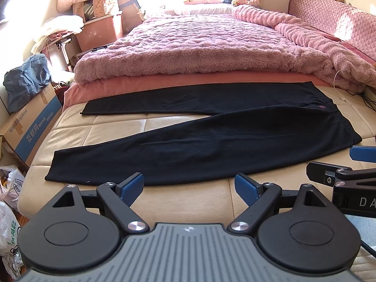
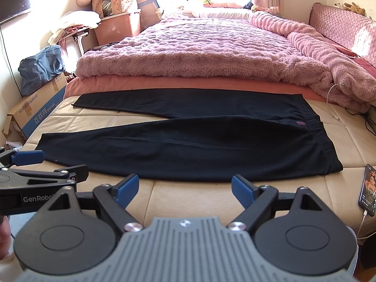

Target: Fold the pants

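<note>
Black pants (image 1: 211, 141) (image 2: 188, 145) lie flat on the beige padded bench (image 1: 188, 199), waistband to the right, both legs spread apart toward the left. My left gripper (image 1: 189, 189) hovers open just before the near leg's lower edge, holding nothing. My right gripper (image 2: 184, 189) is also open and empty, close to the near edge of the pants below the hip. In the left wrist view the right gripper (image 1: 340, 164) shows at the right edge. The left gripper (image 2: 35, 164) appears at the left edge of the right wrist view.
Behind the bench a bed carries a fluffy pink blanket (image 1: 199, 47). A cardboard box (image 1: 30, 131) with a blue bag (image 1: 25, 87) stands at the left, plastic bags (image 1: 9, 211) below it. A phone (image 2: 367, 190) with its cable lies at the bench's right end. Cables (image 2: 362, 115) trail at the far right.
</note>
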